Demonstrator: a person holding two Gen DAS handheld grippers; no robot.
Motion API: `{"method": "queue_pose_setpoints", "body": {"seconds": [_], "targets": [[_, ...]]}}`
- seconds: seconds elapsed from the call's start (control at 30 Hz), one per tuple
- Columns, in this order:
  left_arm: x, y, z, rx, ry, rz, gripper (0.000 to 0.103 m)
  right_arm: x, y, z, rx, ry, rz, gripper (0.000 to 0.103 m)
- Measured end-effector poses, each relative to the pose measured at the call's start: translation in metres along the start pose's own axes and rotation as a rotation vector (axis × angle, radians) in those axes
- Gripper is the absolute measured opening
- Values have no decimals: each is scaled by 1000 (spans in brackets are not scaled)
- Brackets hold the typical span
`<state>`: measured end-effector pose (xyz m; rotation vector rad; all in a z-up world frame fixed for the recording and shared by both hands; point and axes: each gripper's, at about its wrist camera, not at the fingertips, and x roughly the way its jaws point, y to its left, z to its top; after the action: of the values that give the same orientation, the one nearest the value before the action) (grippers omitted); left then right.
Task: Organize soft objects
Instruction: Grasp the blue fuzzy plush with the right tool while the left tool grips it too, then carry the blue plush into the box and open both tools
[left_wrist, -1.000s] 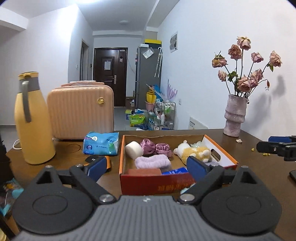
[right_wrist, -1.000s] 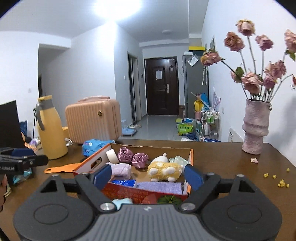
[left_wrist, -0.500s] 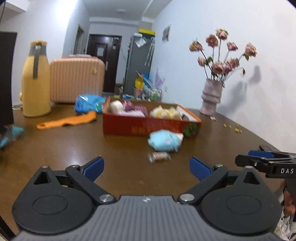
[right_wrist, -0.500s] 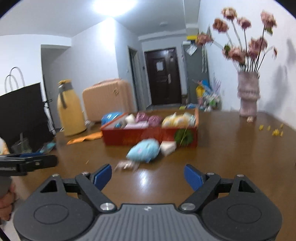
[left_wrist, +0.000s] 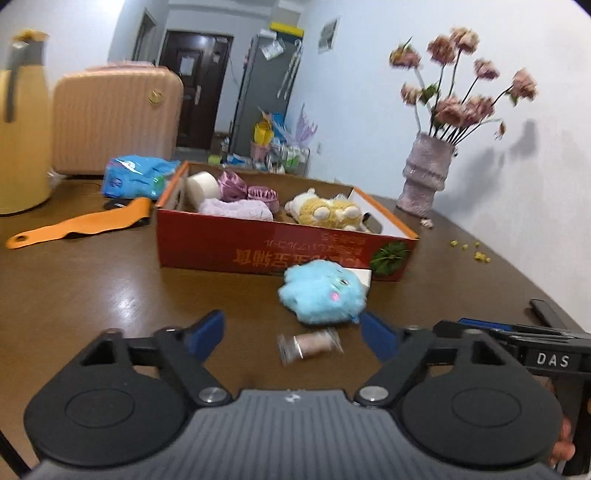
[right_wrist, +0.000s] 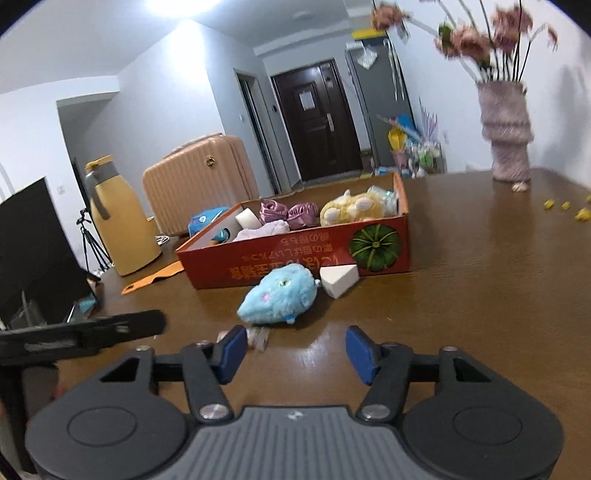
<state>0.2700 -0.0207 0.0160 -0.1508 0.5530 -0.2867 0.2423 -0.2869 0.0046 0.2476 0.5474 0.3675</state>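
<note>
Brown polished wood makes up the tabletop (left_wrist: 92, 288), and on it stands a shallow red cardboard box (left_wrist: 258, 243) with orange rims and upside-down yellow lettering on its near wall. Inside the box lie a white foam roll (left_wrist: 201, 184), two purple satin scrunchies (left_wrist: 243, 188), a lilac fluffy cloth (left_wrist: 236, 210) and a yellow-and-white plush toy (left_wrist: 325, 214).

Just in front of the box's near wall, on the bare table, rests a fluffy light-blue plush toy (left_wrist: 321, 291) with a small pink spot on its face. A white foam wedge (right_wrist: 338, 278) lies beside it, touching or nearly touching the box. A small clear-wrapped brownish packet (left_wrist: 310, 345) lies nearer the cameras than the blue toy.

The left gripper (left_wrist: 291, 336) hovers low over the table with its blue-padded jaws partly open; they have just been closing, and only the small packet shows in the gap, untouched by the pads. The right gripper (right_wrist: 295, 350) also has its jaws partly open and has just been closing them; nothing is between its pads, and the blue plush sits just beyond them.

Behind the box are a blue plastic wipes pack (left_wrist: 136, 177), a flat orange strap-like piece (left_wrist: 81, 225), a yellow thermos jug (left_wrist: 18, 129) and a peach ribbed hard-shell case (left_wrist: 114, 118). A pale pink textured vase of dried pink roses (left_wrist: 428, 173) stands at the far right by the wall.
</note>
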Motion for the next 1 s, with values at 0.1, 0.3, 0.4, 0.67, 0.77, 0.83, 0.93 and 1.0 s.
{"method": "queue_pose_setpoints", "body": {"seconds": [0.1, 0.3, 0.4, 0.67, 0.77, 0.83, 0.93, 1.0], "targets": [[43, 11, 18, -37, 61, -55, 72, 36, -4, 14, 35, 20, 19, 54], [114, 30, 32, -115, 207, -165, 71, 97, -17, 34, 106, 52, 35, 42], [123, 38, 31, -151, 203, -230, 62, 116, -25, 35, 152, 80, 55, 39], [122, 42, 31, -198, 210, -285, 44, 125, -38, 32, 225, 87, 140, 30], [104, 34, 34, -185, 191, -278, 43, 112, -28, 33, 194, 73, 132, 30], [84, 28, 32, -183, 169, -284, 43, 94, -20, 33, 176, 54, 134, 30], [49, 15, 27, -178, 127, -286, 43, 60, -12, 30, 171, 17, 155, 30], [28, 5, 21, -172, 105, -292, 43, 38, -7, 26, 165, -4, 161, 30]]}}
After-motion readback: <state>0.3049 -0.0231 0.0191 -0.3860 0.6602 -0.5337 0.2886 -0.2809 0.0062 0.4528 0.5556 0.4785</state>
